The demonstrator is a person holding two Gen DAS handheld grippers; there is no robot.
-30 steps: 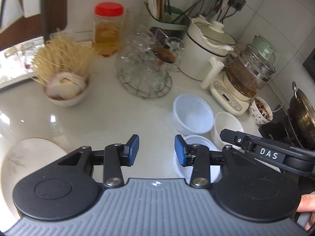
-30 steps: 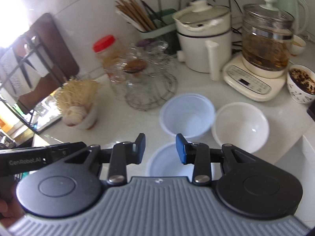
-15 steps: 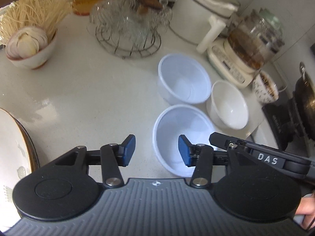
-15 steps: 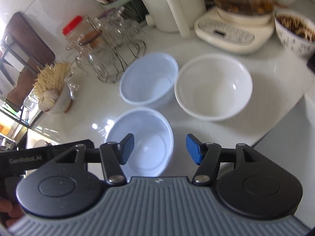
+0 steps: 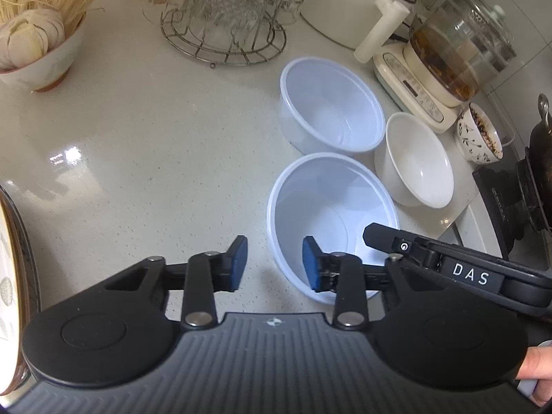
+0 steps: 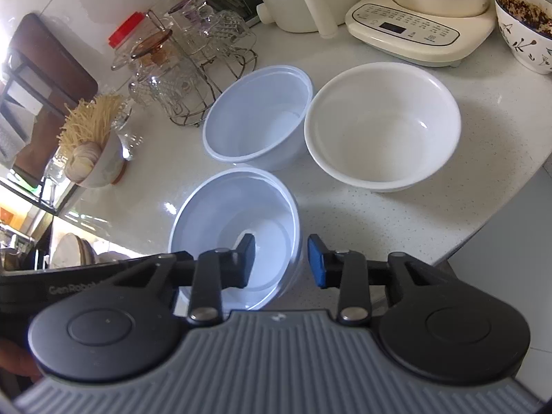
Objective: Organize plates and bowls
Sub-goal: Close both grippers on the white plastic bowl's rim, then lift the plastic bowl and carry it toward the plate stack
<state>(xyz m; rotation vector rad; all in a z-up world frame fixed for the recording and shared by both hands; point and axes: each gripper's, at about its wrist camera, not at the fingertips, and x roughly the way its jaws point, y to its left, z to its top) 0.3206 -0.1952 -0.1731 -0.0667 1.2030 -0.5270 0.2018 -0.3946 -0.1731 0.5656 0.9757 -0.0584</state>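
Note:
Three empty bowls stand close together on the speckled counter. The near translucent plastic bowl point(image 5: 331, 207) point(image 6: 234, 227) sits in front of a second plastic bowl point(image 5: 331, 103) point(image 6: 258, 117) and a white ceramic bowl point(image 5: 417, 162) point(image 6: 383, 124). My left gripper point(image 5: 274, 264) straddles the near bowl's left rim, one pad inside and one outside. My right gripper point(image 6: 281, 262) straddles its right rim the same way. Both sets of jaws are closing, with a gap still showing at the pads. A patterned plate point(image 5: 7, 276) shows at the left edge.
A bowl of noodles and garlic point(image 5: 38, 45), a wire rack of glasses point(image 5: 224, 17), a white pot and a glass kettle on its base point(image 5: 448, 51) line the back. A patterned bowl point(image 5: 479, 138) and a stove with a pan point(image 5: 538, 145) are at right. The counter edge point(image 6: 483, 241) runs near my right gripper.
Both grippers came down and forward onto the near plastic bowl. Their jaws widened, then narrowed, and now stand across its two opposite rims.

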